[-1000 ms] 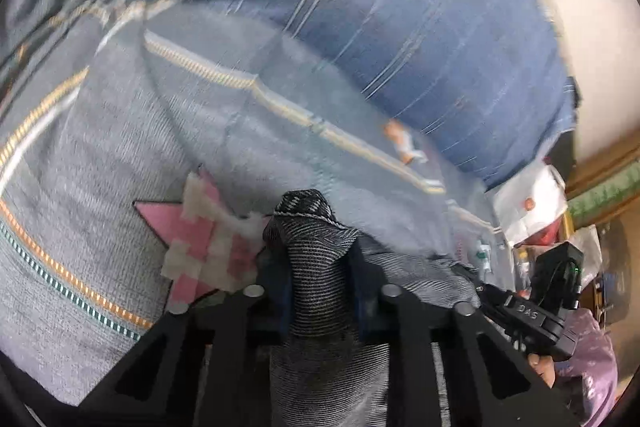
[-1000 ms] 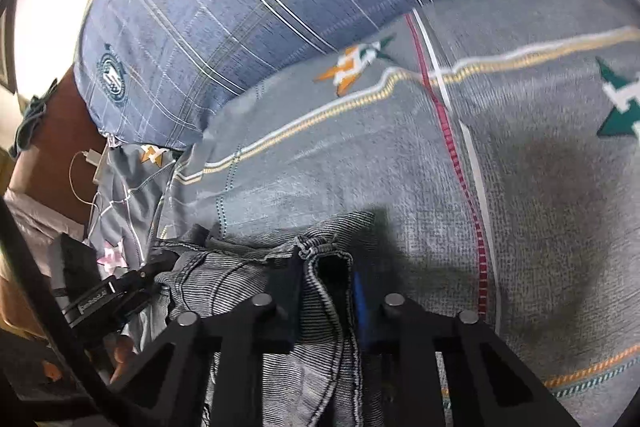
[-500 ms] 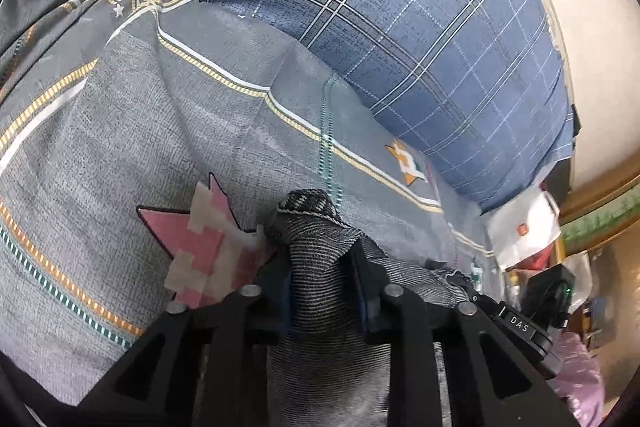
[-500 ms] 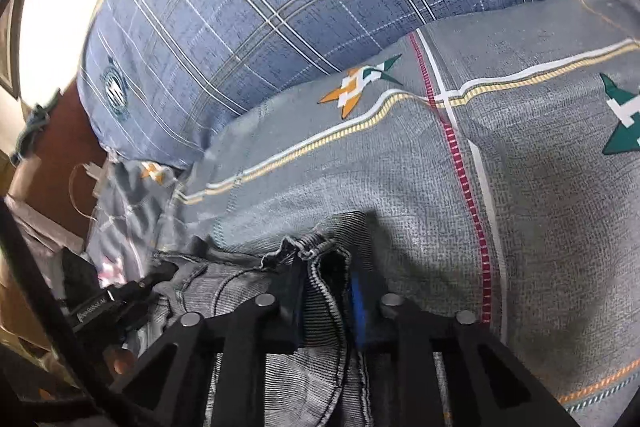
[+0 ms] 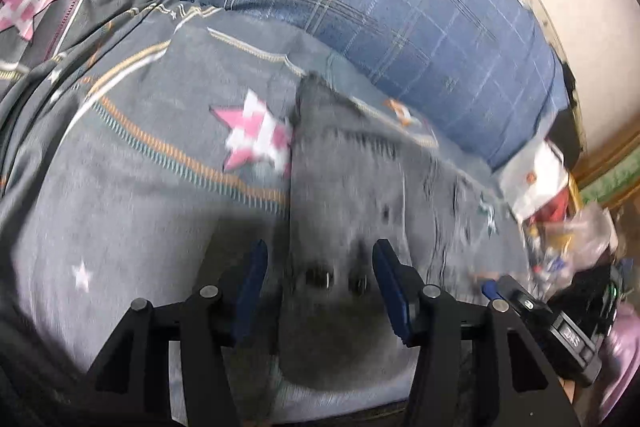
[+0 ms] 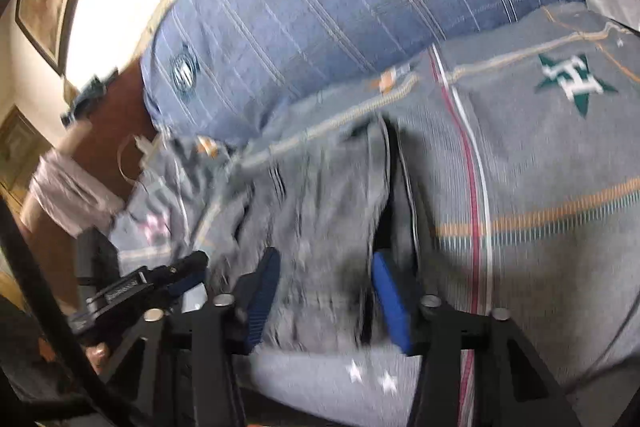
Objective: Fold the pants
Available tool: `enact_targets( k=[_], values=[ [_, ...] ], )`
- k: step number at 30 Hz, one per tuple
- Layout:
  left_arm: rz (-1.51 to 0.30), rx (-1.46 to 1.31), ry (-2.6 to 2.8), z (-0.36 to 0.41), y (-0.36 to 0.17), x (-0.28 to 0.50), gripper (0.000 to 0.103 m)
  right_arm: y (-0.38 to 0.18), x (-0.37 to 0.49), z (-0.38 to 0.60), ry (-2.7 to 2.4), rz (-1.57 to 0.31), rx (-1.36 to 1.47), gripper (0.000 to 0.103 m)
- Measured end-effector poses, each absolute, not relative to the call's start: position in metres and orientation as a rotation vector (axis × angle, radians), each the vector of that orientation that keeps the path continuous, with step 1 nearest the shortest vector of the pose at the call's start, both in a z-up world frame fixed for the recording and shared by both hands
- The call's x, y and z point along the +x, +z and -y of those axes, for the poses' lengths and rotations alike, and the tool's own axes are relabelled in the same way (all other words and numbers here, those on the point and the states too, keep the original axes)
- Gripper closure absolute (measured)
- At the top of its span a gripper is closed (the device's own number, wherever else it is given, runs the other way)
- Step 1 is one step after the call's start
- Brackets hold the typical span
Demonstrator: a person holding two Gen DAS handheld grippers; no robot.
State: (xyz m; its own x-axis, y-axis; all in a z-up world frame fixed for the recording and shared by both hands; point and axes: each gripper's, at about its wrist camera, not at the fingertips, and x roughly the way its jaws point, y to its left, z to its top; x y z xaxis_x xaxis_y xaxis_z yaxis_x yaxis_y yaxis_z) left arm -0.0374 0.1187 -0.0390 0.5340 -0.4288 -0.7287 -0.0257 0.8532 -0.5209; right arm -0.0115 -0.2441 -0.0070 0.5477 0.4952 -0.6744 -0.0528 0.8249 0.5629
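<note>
**Pants laid down, both grippers let go**

We see the grey pants (image 5: 344,187) lying on a grey bedspread (image 5: 120,227) printed with stars and stripes, in front of a blue plaid pillow (image 5: 380,7). Both views are blurred by motion.

In the left wrist view, our left gripper (image 5: 318,287) has its blue fingers (image 5: 250,279) spread wide, one on each side of the cloth and holding nothing. The pants run away from it in a narrow band, ending at a pointed corner beside a pink star (image 5: 256,135).

In the right wrist view, our right gripper (image 6: 326,295) is likewise spread apart and empty. The pants (image 6: 320,195) lie under and ahead of it, with a seamed edge along their right side.

We judge that a fold has been laid: the cloth looks doubled and fairly narrow. We cannot tell how many layers there are. The left part looks rumpled, so smoothing, and perhaps another fold, may remain.
</note>
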Motion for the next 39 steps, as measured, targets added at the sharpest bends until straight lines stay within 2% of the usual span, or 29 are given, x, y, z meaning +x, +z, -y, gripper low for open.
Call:
enact_targets(
  k=[5,7,18,25,39],
  values=[
    [-0.979,-0.486,-0.273,-0.113,-0.040,-0.045,0.048,-0.019,-0.010,0.254,0.316,-0.980,0.557,0.069],
    [-1.022,-0.511,-0.318,-0.109,-0.048,-0.041,0.050,-0.027,-0.009,0.254,0.343,-0.997,0.573,0.082],
    [-1.027,-0.508,-0.298,-0.102,-0.055,-0.041,0.052,-0.004,-0.036,0.253,0.366,-0.882,0.613,0.082],
    [-1.032,-0.501,-0.297,-0.105,-0.056,-0.043,0.052,-0.032,-0.030,0.244,0.288,-1.026,0.549,0.080],
    [-1.037,-0.505,-0.296,-0.105,-0.059,-0.041,0.054,-0.041,-0.022,0.255,0.281,-1.038,0.614,0.080]
  ],
)
